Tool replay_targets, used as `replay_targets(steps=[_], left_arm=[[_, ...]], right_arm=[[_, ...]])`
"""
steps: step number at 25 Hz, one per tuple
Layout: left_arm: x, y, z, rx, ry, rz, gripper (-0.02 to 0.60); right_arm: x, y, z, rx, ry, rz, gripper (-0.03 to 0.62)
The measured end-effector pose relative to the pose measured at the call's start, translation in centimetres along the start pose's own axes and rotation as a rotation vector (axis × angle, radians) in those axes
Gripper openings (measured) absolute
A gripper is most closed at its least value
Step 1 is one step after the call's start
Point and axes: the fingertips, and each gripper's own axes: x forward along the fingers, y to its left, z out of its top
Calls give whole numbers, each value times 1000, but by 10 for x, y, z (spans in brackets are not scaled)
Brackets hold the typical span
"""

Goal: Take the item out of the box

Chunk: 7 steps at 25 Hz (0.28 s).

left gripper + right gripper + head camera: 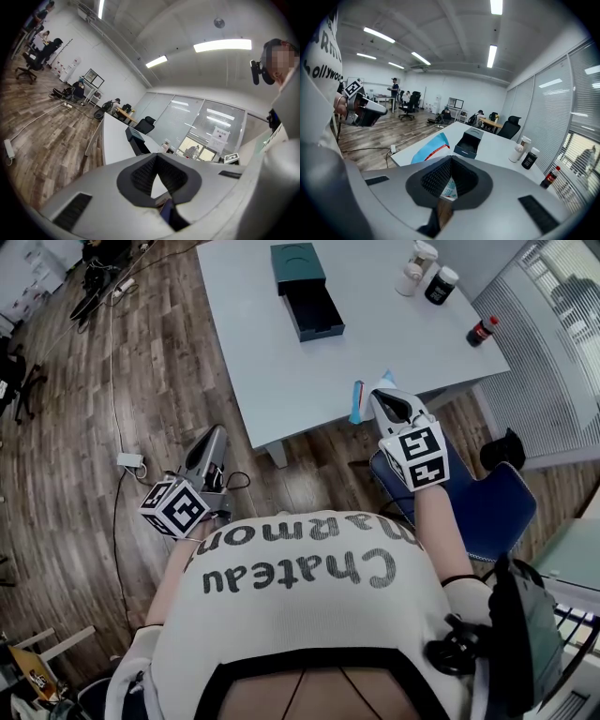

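A dark teal box (pixel 305 292) stands at the far side of the white table (pixel 281 362), its drawer pulled out toward me; it also shows in the right gripper view (pixel 469 140) and the left gripper view (pixel 136 138). My right gripper (pixel 378 395) hovers at the table's near edge, shut on a blue, white and red packet (pixel 359 401). That packet (pixel 429 149) sticks out past the closed jaws (pixel 451 159). My left gripper (pixel 217 432) hangs low over the wooden floor, left of the table, jaws closed (pixel 157 157) with nothing in them.
A white cup (pixel 415 263), a black jar (pixel 441 284) and a cola bottle (pixel 481 331) stand at the table's far right. A blue chair (pixel 492 502) sits under my right arm. A power strip (pixel 128 461) and cables lie on the floor at left.
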Motion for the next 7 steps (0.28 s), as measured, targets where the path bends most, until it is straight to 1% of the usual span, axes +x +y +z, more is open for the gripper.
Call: replay_targets(steps=[7], left_arm=[[4, -8, -2, -1, 0, -1, -5]], right_arm=[[-5, -6, -3, 8, -6, 2, 2]])
